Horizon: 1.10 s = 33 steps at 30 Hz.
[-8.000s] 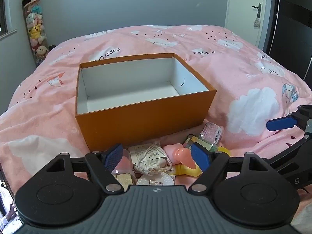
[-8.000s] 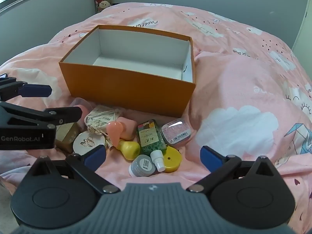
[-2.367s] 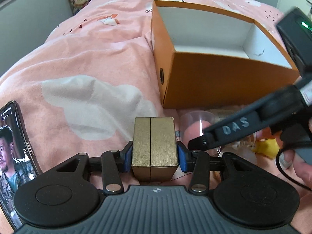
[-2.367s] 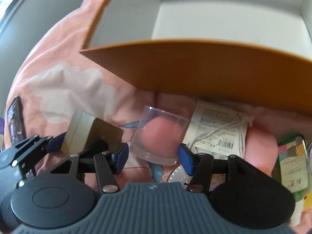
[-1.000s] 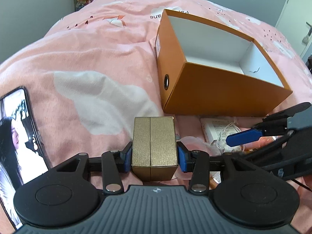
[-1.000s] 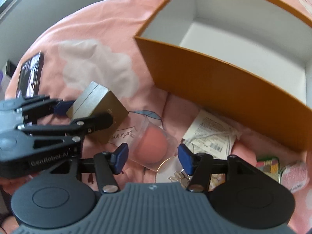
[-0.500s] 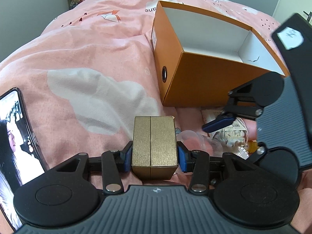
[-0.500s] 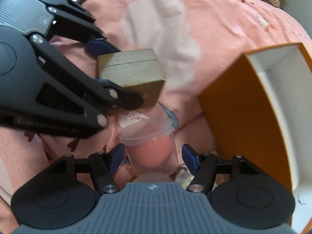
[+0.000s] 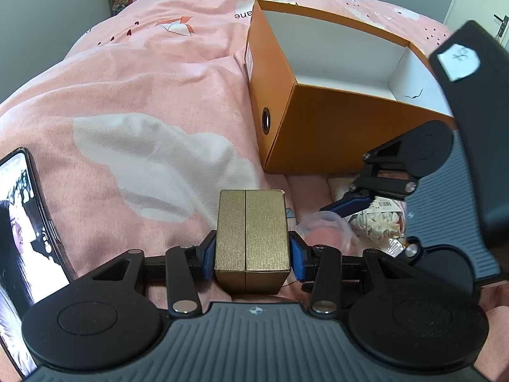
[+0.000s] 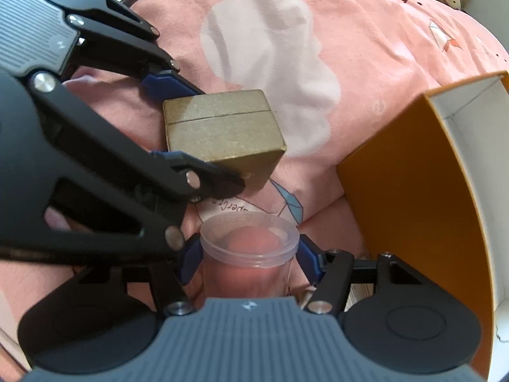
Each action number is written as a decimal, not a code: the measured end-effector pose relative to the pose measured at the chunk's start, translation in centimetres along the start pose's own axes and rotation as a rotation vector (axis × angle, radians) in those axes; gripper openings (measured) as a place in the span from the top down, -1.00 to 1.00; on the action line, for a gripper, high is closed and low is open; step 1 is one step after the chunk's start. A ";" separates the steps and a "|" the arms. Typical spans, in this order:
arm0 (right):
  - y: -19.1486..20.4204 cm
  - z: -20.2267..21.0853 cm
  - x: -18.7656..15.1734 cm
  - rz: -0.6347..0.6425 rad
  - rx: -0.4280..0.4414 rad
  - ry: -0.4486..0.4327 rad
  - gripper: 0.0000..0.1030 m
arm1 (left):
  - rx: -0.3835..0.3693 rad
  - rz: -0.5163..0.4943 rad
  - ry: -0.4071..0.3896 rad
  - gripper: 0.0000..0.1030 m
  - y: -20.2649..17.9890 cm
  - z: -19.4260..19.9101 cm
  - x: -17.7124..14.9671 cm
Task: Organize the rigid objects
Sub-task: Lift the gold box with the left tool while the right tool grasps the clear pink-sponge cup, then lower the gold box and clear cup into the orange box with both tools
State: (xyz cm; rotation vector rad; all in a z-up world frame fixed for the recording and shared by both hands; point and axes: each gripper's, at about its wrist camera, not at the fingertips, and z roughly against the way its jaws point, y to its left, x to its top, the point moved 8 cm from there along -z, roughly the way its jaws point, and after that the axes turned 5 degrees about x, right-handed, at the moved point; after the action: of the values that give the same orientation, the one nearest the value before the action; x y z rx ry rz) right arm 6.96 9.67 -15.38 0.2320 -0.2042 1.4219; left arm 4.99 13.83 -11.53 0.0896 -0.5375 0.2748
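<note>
Pink cloud-print bedspread [image 9: 143, 95] fills both views, grey walls behind. My left gripper [image 9: 253, 251] is clenched on the small gold textured cardboard box [image 9: 251, 232], blue pads flat against its two sides, box lifted just off the bedding. My right gripper [image 10: 248, 259] straddles a clear plastic lidded jar holding a pink egg-shaped sponge [image 10: 249, 248]; both pads sit right at the jar wall, but I cannot tell if they press it. Open orange cardboard box with white inside [image 9: 343, 95] stands beyond and right of the left jaws, just right of the right jaws. Smartphone with lit screen [image 9: 22, 222] lies left of the left jaws. White drawstring pouch [image 9: 378, 222] sits beyond the jar.
</note>
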 end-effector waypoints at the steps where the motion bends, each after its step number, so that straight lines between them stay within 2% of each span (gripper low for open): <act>1: -0.2 0.3 -0.2 -0.008 -0.006 -0.004 -0.22 | -0.002 -0.001 -0.005 0.02 0.0 0.1 0.1; 8: -1.4 3.5 -1.4 -0.104 -0.030 -0.071 -0.22 | -0.021 -0.012 -0.036 0.02 -0.6 1.5 1.1; 12: -2.3 6.1 -1.2 -0.146 -0.053 -0.136 -0.22 | -0.040 -0.010 -0.094 0.02 -1.1 3.4 2.8; 19: -5.4 14.1 -1.5 -0.298 -0.102 -0.350 -0.22 | -0.069 0.006 -0.284 0.02 -3.0 7.3 7.8; 23: -8.5 18.0 -1.8 -0.403 -0.178 -0.464 -0.22 | -0.102 0.033 -0.353 0.01 -4.5 7.0 11.0; 26: -11.8 19.3 -2.2 -0.502 -0.261 -0.496 -0.22 | -0.108 0.067 -0.362 0.02 -5.3 5.4 13.0; 29: -14.8 18.5 -3.2 -0.627 -0.278 -0.496 -0.22 | -0.122 0.077 -0.303 0.02 -6.5 2.3 13.8; 33: -18.0 15.7 -4.5 -0.713 -0.313 -0.450 -0.22 | -0.086 0.082 -0.221 0.02 -7.0 -2.0 13.8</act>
State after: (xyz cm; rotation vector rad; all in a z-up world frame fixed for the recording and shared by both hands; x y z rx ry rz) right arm 24.13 -1.42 -2.25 0.3237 -0.6393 0.6039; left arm 19.31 10.66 -6.15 0.0140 -0.7725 0.3228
